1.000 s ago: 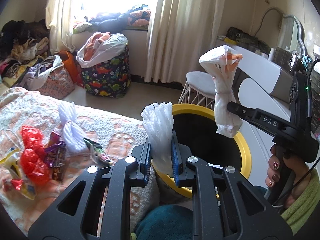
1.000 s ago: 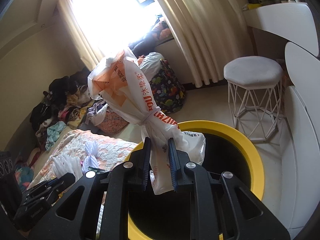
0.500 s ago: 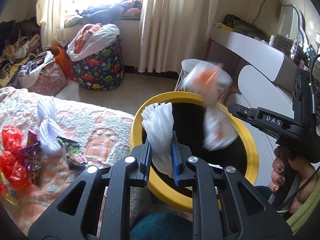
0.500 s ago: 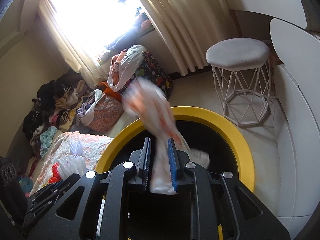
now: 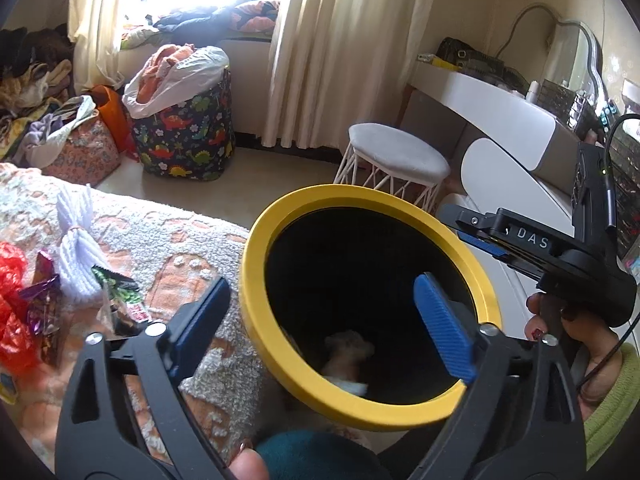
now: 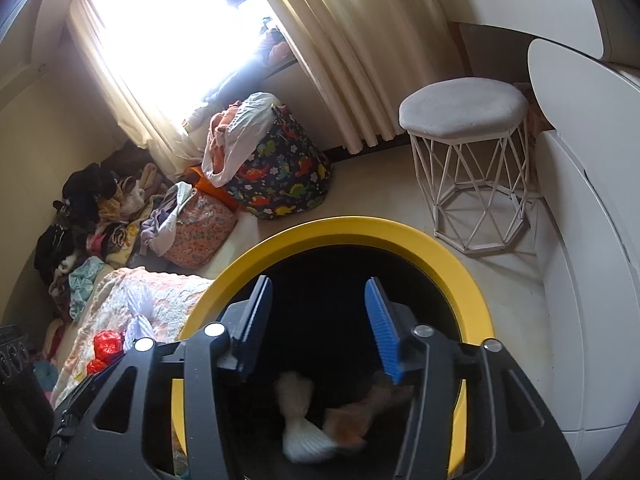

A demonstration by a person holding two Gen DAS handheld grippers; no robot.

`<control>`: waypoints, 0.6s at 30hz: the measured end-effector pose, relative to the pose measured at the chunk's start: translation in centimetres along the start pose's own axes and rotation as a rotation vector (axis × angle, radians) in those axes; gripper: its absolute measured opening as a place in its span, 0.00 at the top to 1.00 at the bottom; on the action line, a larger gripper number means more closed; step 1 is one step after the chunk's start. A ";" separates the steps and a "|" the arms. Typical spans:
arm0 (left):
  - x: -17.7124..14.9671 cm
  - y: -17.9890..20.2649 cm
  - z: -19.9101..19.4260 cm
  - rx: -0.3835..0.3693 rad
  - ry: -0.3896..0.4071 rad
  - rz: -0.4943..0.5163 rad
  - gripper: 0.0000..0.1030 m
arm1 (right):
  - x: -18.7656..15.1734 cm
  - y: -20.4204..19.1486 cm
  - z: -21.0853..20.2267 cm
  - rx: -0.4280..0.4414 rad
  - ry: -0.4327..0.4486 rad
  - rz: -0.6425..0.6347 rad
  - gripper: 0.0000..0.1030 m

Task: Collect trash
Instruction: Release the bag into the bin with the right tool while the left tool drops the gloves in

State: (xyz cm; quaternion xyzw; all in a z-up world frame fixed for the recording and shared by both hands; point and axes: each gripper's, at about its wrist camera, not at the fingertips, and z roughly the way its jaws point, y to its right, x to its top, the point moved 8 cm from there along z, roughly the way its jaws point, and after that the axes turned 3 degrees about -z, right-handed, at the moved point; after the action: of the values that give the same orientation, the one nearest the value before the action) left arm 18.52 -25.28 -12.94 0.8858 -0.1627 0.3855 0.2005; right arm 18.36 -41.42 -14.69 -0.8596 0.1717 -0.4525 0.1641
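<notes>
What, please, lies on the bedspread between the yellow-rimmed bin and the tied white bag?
In the left wrist view, a crumpled green snack wrapper lies on the bedspread between the tied white bag and the yellow-rimmed bin; nearer the bin it is bare.

Black bin with yellow rim [image 5: 256, 268]. Blue ribbed pads on black gripper fingers [image 6: 382, 332]. White stool [image 6: 464, 112] on white wire legs. Dark storage bag [image 5: 184, 136] patterned with colourful dinosaurs. Cream curtains [image 5: 340, 48]. Peach-and-white blanket [image 5: 180, 240]. Red plastic wrapper [image 5: 12, 320].
</notes>
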 end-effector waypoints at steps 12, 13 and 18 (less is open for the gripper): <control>0.5 -2.6 -3.1 0.065 0.065 -0.046 0.11 | 0.4 -2.5 -0.6 0.014 0.035 -0.085 0.33; 0.6 -2.9 -3.4 0.072 0.074 -0.051 0.11 | 0.3 -2.8 -0.6 0.021 0.037 -0.091 0.32; 1.0 -4.0 -4.9 0.092 0.111 -0.062 0.11 | 0.5 -4.8 -1.4 0.061 0.072 -0.124 0.30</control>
State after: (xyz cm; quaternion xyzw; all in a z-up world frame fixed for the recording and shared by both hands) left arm 17.89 -19.62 -9.99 0.8761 -0.1059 0.4345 0.1801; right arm 18.19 -37.59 -11.51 -0.8462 0.1101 -0.4976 0.1557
